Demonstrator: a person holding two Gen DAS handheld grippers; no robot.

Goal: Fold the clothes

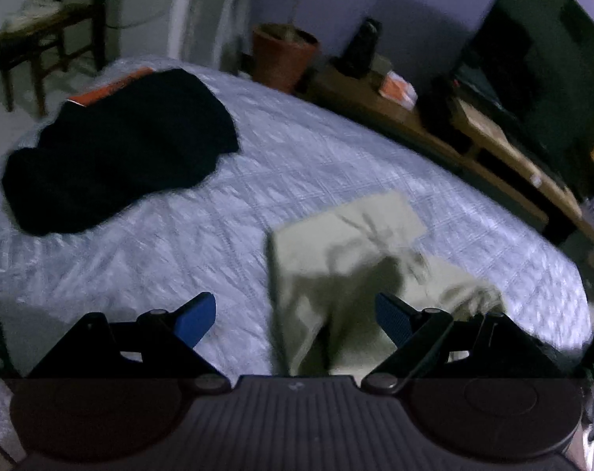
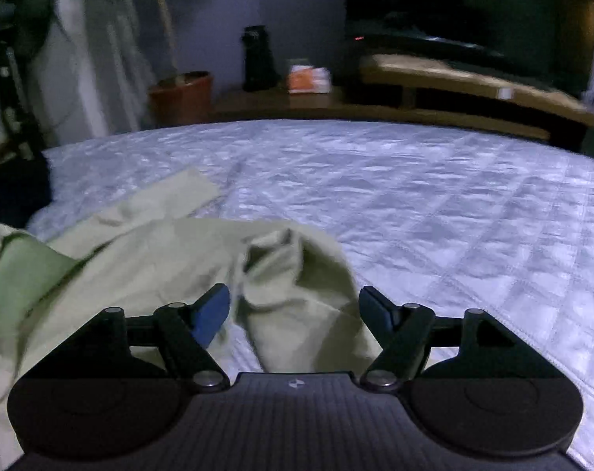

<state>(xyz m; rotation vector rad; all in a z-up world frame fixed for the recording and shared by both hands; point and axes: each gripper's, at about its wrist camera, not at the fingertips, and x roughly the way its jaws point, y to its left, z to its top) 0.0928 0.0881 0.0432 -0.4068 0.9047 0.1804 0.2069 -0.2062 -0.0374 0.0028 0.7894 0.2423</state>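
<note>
**Between folds: both grippers free**

Left gripper (image 1: 295,316) and right gripper (image 2: 295,310) stand spread, grasping nothing. Pale green garment (image 2: 289,306) lies rumpled at 12 o'clock on the bed (image 2: 434,204); likely next: regrip an edge. Dark pile (image 1: 120,149) waits at 10 o'clock.

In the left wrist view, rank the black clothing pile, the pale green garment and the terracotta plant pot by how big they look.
1. black clothing pile
2. pale green garment, close behind and nearer the camera, so unsure
3. terracotta plant pot, clearly smallest
</note>
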